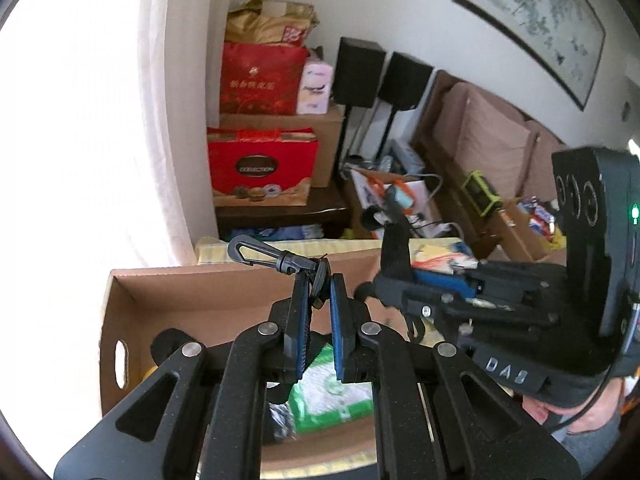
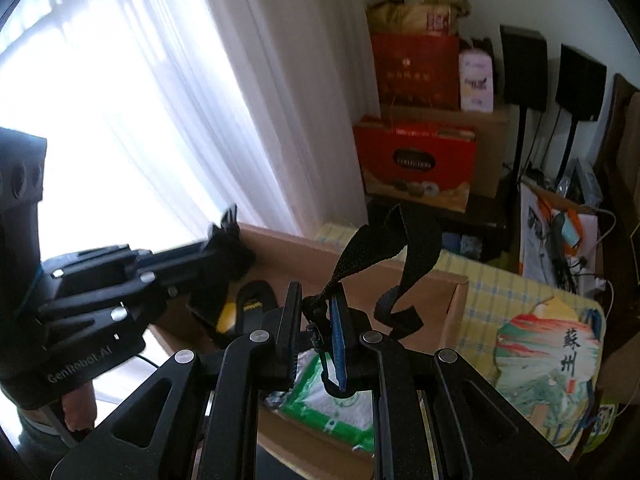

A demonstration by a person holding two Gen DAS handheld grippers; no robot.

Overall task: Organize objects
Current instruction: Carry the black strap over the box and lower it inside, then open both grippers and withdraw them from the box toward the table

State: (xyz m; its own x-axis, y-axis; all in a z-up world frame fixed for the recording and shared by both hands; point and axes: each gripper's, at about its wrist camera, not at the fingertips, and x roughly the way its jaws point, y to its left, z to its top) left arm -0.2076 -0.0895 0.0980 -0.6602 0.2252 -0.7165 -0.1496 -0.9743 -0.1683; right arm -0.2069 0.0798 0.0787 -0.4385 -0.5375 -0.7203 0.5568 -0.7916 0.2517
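Note:
My left gripper [image 1: 319,286] is shut on the end of a black strap that carries a plastic snap hook [image 1: 256,253] sticking out to the left. It hangs over an open cardboard box [image 1: 192,292]. My right gripper [image 2: 318,310] is shut on black webbing [image 2: 404,248] that curls up and to the right above the same box [image 2: 424,280]. Each gripper shows in the other's view: the right one [image 1: 382,280] with its webbing [image 1: 395,242], the left one [image 2: 230,238] blurred. Whether both pieces are one strap I cannot tell.
The box holds a green and white packet [image 1: 332,396] and a black and yellow item [image 2: 256,306]. It stands on a yellow checked cloth [image 2: 500,292] beside a painted fan [image 2: 548,356]. Red gift boxes [image 1: 260,168], speakers [image 1: 358,72] and a white curtain [image 2: 160,100] stand behind.

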